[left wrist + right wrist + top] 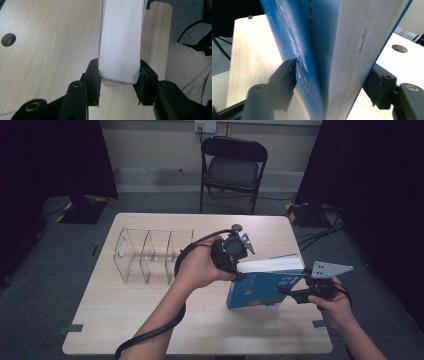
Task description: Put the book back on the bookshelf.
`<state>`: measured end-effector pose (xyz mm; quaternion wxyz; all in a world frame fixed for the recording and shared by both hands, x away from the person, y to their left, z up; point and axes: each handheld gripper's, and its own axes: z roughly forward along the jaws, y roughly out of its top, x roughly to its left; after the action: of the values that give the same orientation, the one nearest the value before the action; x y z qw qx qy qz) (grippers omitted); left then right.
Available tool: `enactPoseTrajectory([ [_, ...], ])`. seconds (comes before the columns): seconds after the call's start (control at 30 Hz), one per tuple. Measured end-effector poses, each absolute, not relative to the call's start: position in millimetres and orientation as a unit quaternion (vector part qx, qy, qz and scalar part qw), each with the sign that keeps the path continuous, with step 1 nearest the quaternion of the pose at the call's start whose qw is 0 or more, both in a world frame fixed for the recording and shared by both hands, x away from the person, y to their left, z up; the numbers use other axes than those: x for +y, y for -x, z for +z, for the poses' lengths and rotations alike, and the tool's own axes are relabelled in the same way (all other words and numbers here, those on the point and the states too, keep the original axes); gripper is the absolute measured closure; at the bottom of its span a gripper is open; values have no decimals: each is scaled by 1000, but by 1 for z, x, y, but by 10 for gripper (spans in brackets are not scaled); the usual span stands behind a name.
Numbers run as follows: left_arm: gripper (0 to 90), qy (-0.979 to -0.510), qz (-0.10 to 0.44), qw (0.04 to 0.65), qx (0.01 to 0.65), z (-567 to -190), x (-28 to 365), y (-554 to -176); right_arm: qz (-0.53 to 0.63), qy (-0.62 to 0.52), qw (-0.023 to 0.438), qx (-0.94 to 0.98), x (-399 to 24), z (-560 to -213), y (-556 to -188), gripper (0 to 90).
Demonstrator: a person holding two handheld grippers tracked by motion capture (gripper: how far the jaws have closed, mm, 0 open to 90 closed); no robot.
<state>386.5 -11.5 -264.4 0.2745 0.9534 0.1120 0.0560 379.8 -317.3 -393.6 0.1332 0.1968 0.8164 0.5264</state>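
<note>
Clamping the book's (120, 45) white page edge at one corner, left hand-held gripper (119, 82) has both pads pressed on it. Right hand-held gripper (332, 85) straddles the other end, jaws loosened, a gap at one pad. High view adds context: book (265, 287) upright on the worktop (125, 315), clear divider rack (150, 252) beside it.

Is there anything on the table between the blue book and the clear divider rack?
Nothing on the table lies between them. The blue book stands beside the clear divider rack; only the left hand, whose left gripper clamps the book, is over that stretch.
</note>
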Motion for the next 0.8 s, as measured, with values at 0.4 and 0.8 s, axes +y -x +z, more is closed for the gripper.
enactPoseTrajectory([
  [0.4, 555, -947, 82, 287, 118, -272, -16, -391, 522, -200, 145, 816, -315, -394, -380, 299],
  [0.8, 529, -958, 71, 256, 109, -282, -40, -401, 516, -207, 153, 817, -316, -402, -380, 277],
])
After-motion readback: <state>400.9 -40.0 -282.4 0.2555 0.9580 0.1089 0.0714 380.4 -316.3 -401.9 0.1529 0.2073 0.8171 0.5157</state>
